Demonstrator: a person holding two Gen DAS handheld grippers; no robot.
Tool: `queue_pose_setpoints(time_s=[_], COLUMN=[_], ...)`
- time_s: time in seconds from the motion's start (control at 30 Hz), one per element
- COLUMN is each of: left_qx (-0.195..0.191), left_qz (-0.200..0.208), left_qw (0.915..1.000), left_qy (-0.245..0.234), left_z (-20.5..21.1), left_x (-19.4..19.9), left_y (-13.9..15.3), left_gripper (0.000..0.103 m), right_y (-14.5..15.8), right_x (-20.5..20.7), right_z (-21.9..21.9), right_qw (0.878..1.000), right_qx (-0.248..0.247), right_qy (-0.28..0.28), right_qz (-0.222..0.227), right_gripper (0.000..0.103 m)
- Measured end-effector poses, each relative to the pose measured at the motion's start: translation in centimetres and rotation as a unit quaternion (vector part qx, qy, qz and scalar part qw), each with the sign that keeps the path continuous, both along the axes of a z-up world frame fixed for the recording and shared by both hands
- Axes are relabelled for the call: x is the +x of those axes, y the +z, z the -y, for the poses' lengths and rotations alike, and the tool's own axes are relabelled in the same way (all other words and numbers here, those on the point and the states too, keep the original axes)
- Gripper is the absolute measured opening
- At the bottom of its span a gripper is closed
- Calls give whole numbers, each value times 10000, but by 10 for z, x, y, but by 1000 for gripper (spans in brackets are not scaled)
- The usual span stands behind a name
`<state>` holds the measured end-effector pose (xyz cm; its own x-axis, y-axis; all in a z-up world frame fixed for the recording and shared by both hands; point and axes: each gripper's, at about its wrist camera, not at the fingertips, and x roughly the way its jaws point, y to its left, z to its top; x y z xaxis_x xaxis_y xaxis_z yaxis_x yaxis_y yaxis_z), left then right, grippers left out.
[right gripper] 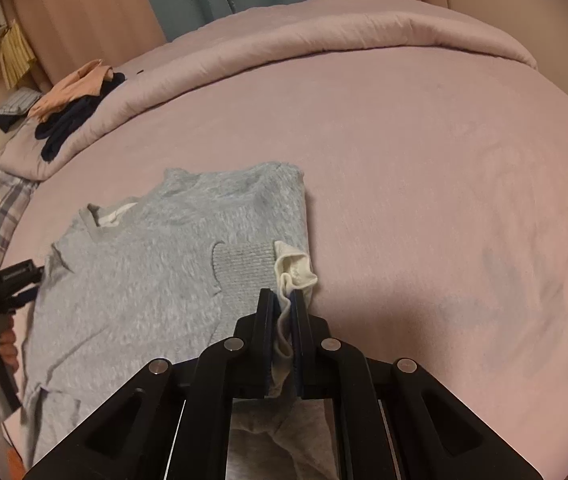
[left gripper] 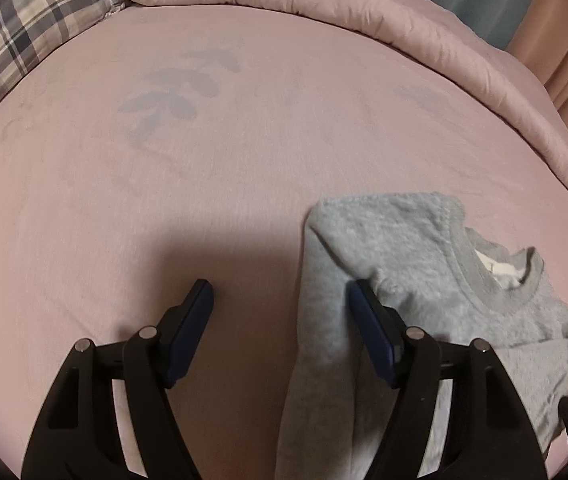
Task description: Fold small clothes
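Note:
A grey fleece sweatshirt (left gripper: 424,264) lies crumpled on the pink bed sheet (left gripper: 203,160), neck opening up. My left gripper (left gripper: 279,296) is open just above the sheet. One grey sleeve (left gripper: 316,340) runs down between its fingers, close to the right finger (left gripper: 368,320), and the pads do not press it. In the right wrist view the sweatshirt (right gripper: 143,288) spreads to the left. My right gripper (right gripper: 282,300) is shut on its edge, where white lining (right gripper: 294,270) bunches beside a ribbed cuff (right gripper: 243,262).
A rolled pink duvet (left gripper: 364,12) borders the far side of the bed. Dark and peach clothes (right gripper: 71,112) are piled on it. A plaid pillow (left gripper: 23,36) lies far left. A hand (right gripper: 1,344) holds the left tool at the right view's left edge. Curtains hang behind.

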<state>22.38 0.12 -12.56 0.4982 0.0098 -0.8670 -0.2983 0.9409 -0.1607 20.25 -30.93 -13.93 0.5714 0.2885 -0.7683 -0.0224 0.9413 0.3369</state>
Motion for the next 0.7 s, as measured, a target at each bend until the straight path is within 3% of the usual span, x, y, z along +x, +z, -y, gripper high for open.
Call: queue_pose_setpoints(time_s=[0.23,0.7], left_qx=[40,-348], left_qz=[14,-44], left_qw=[9999,9965], left_qy=[-154,-757], left_z=[-1,13], left_x=[-9,-97], left_y=[4,3], left_gripper=[69,69], right_y=[1,0], right_x=[0,0], right_z=[-2,-5], right_qw=[10000,9998], right_qx=[-54,-187], right_qy=[-11,-58], right_qz=[14,-36], right_gripper=[7,7])
